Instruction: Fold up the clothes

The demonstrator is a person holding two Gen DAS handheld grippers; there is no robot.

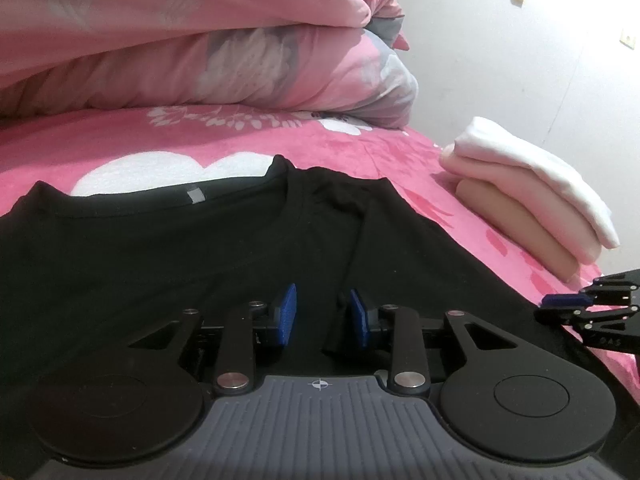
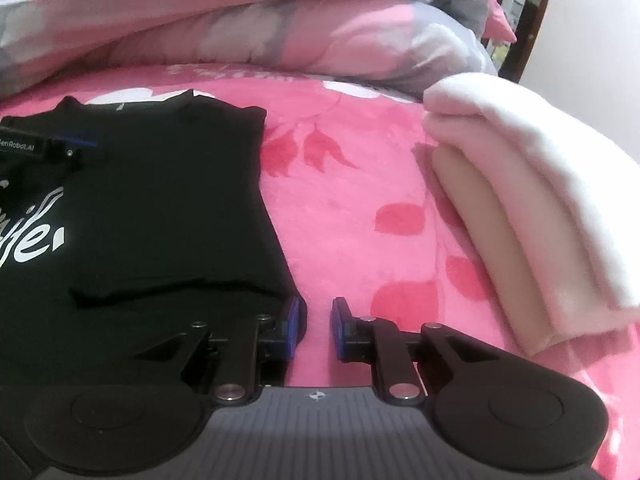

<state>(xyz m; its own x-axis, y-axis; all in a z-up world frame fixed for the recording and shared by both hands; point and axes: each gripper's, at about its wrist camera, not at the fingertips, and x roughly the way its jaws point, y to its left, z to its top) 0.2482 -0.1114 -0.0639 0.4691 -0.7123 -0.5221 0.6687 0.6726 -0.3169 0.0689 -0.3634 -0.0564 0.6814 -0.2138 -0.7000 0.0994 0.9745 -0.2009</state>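
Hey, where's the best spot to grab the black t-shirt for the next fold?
Probably the black t-shirt at its free right side edge, coming in low from the bare pink bedspread side. There the hem lies flat and exposed, right beside the right gripper.

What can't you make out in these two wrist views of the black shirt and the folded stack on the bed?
- black shirt: lower part hidden behind the left gripper body, left wrist view.
- Shirt's white lettering: cut off by the left edge, right wrist view.
- folded stack: blurred; number of pieces unclear.
- right gripper: whether its pads pinch the shirt's edge is unclear.
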